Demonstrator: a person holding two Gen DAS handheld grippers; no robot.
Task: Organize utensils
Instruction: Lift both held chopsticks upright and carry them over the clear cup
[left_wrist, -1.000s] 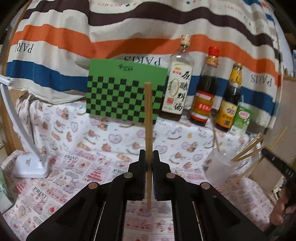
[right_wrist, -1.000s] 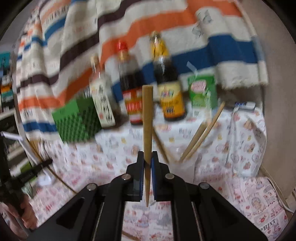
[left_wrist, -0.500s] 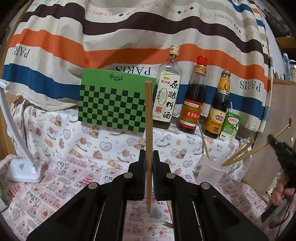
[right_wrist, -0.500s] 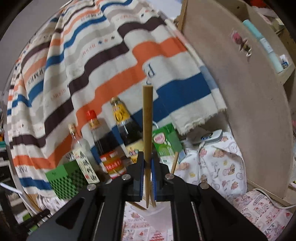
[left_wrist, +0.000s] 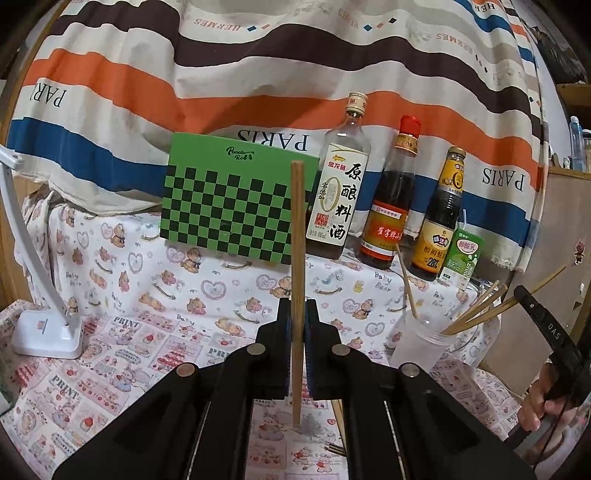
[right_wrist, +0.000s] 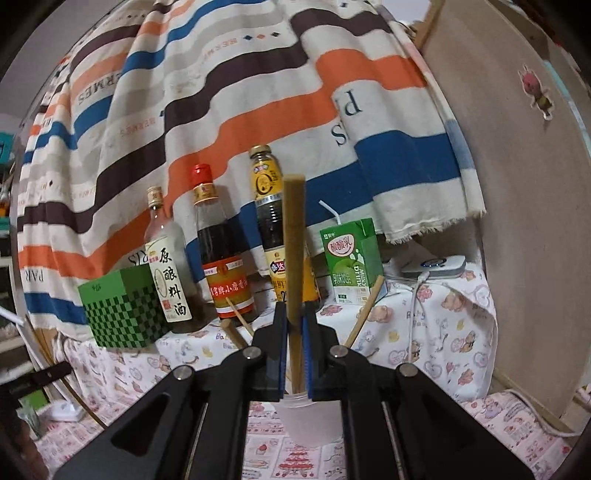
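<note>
My left gripper (left_wrist: 297, 308) is shut on a wooden chopstick (left_wrist: 297, 229) that stands upright above the printed tablecloth. To its right a translucent plastic cup (left_wrist: 419, 345) holds several chopsticks (left_wrist: 476, 314). My right gripper (right_wrist: 294, 312) is shut on another upright chopstick (right_wrist: 293, 240), directly over the same cup (right_wrist: 308, 419), with the stick's lower tip at the cup's mouth. In the left wrist view the right gripper (left_wrist: 546, 332) shows at the right edge, held by a hand (left_wrist: 533, 406). Loose chopstick ends (left_wrist: 336, 448) lie on the cloth.
A green checkered box (left_wrist: 236, 206), three sauce bottles (left_wrist: 389, 206) and a green drink carton (right_wrist: 351, 258) line the raised back shelf. A white lamp base (left_wrist: 48, 332) sits at left. A wooden board (right_wrist: 524, 221) walls the right side. A white cable (right_wrist: 417, 306) hangs there.
My right gripper carried its chopstick forward until the cup sits right under its jaws, tipping up on the way and levelling again. The left gripper kept still with its chopstick.
</note>
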